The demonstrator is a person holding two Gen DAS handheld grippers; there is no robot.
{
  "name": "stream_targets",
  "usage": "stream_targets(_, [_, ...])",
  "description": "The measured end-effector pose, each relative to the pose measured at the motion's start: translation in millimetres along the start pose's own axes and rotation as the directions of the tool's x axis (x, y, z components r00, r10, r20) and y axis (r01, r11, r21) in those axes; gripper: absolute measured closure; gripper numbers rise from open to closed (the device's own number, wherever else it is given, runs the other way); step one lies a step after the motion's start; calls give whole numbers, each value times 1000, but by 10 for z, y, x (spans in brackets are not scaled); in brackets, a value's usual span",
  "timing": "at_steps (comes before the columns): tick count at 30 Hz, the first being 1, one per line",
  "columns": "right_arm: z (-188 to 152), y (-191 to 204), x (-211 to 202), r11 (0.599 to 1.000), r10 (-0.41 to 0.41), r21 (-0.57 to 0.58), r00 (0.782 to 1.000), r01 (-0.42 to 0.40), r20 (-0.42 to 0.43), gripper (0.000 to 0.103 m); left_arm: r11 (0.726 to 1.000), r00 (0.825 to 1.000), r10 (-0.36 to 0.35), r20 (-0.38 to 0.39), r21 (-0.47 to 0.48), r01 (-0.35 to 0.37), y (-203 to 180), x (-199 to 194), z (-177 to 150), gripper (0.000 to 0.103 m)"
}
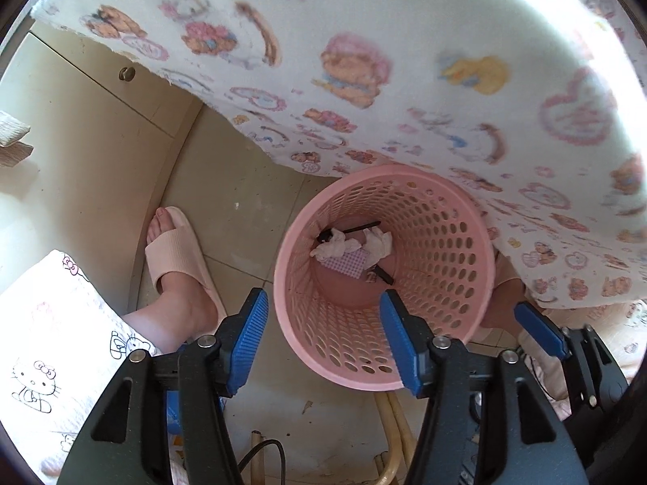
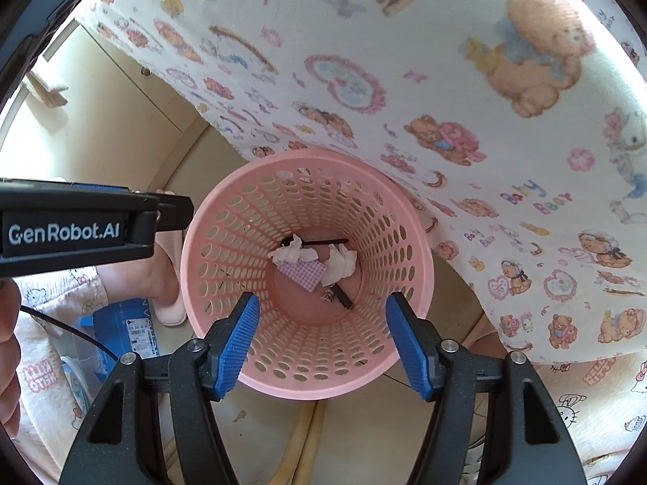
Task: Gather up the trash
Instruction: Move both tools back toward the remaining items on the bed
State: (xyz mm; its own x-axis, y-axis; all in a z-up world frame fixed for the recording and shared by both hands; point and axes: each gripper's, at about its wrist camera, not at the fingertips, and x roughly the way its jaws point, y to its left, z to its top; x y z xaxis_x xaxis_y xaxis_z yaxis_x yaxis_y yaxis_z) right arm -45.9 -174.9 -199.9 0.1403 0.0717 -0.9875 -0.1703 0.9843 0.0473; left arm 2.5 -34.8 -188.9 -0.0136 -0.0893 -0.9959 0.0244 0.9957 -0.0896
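A pink perforated waste basket (image 1: 436, 242) stands on the tiled floor under the cloth-covered table edge; it also shows in the right wrist view (image 2: 226, 250). Inside lie crumpled white tissues (image 1: 374, 242) (image 2: 339, 260), a checked pink paper (image 1: 349, 264) (image 2: 303, 273) and thin black sticks (image 2: 343, 297). My left gripper (image 1: 323, 339) is open and empty, above the basket's near left rim. My right gripper (image 2: 319, 335) is open and empty, directly above the basket's mouth. The left gripper's body (image 2: 81, 226) shows at the left of the right wrist view.
A cartoon-printed cloth (image 1: 404, 60) hangs over the table above the basket. The person's foot in a pink slipper (image 1: 178, 266) stands left of the basket. A cream cabinet (image 1: 81, 141) is at the left. A blue box (image 2: 125, 331) lies on the floor.
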Motion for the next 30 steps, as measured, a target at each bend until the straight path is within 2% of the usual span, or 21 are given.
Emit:
stream_targets(6, [22,-43,-232,1000,-5,27,998,4,61,36,1000,996,-7,90,16,5,-1,-307,-73,46])
stream_targets(11, [27,-40,-570,999,-8,33,984,3,177,36,1000,978,17,206,4,-18,36,-615,-93,46])
stream_targets(19, [-9,-34,-1035,1000,-17,17,955,12,295,36,997,919,71,387,-11,-72,76,-1034,-151,46])
stream_targets(22, [-29,-15,-1202,999,-26,-14,940,33,339,36,996,886,86,456,-10,-92,67,-1173,-167,46])
stream_targets(24, [-27,-14,-1301,999,-20,-36,933,35,359,36,993,856,103,507,2,-120,33,-1292,-160,46])
stream_targets(26, [1,-39,-1410,998,-29,-38,924,47,381,38,991,836,109,538,4,-132,16,-1396,-133,46])
stream_targets(28, [59,-82,-1532,998,-34,-32,918,51,396,41,992,834,108,542,1,-129,32,-1501,-55,46])
stream_targets(30, [126,-167,-1636,998,-42,-18,909,55,415,42,994,841,95,532,-2,-111,67,-1617,56,46])
